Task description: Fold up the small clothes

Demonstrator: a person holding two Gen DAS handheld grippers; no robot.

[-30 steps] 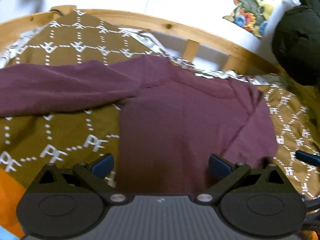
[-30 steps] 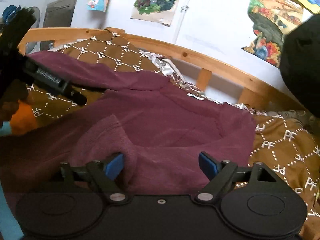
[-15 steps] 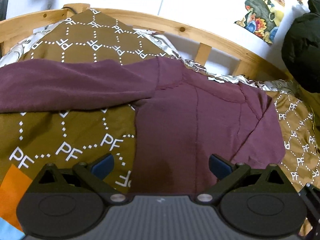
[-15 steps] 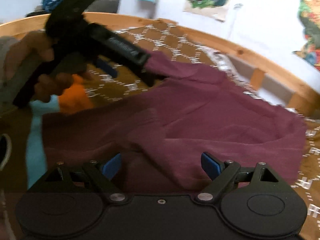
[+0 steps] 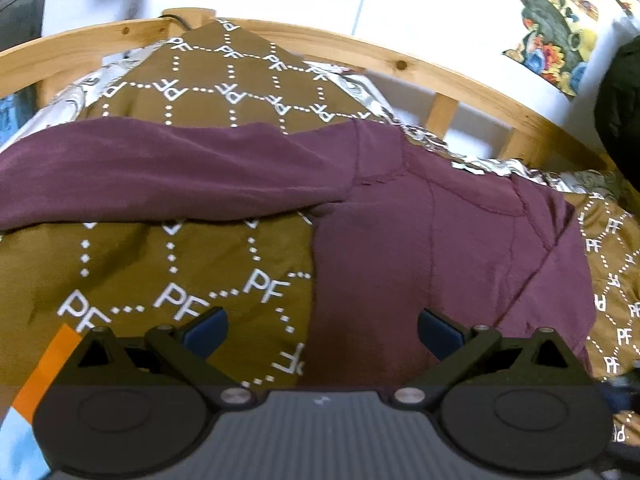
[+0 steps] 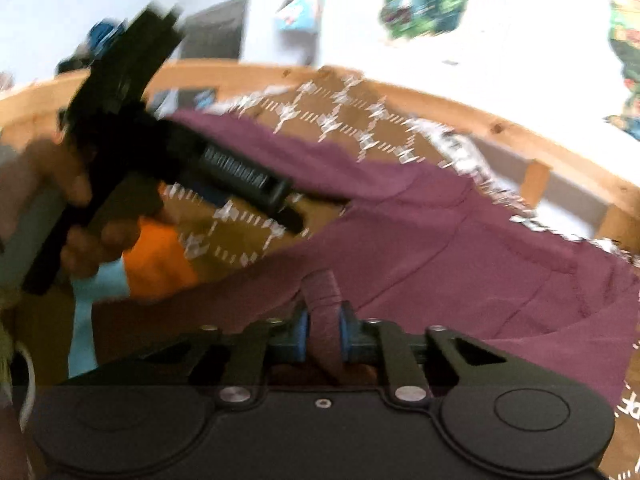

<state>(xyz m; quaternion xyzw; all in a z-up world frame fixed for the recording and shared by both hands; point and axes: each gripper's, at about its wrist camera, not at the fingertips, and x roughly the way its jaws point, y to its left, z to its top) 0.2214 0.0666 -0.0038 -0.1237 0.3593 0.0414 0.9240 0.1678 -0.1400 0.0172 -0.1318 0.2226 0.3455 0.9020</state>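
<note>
A maroon long-sleeved top [image 5: 440, 248] lies flat on a brown patterned bedspread [image 5: 168, 280], one sleeve [image 5: 168, 172] stretched out to the left. My left gripper [image 5: 322, 330] is open and empty, low over the top's left side edge. In the right wrist view my right gripper [image 6: 322, 330] is shut on a pinched fold of the maroon top [image 6: 460, 248], near its lower part. The left gripper [image 6: 240, 184] and the hand holding it show there at the left, above the sleeve.
A wooden bed rail [image 5: 460, 80] curves along the far side, with a white wall and posters behind. A dark garment [image 5: 620, 112] hangs at the far right. An orange and light blue patch [image 5: 44, 376] lies at the bedspread's near left.
My right gripper has closed on a fold of the top and swung left. My left gripper has shifted left, from over the body to its left edge, still open.
</note>
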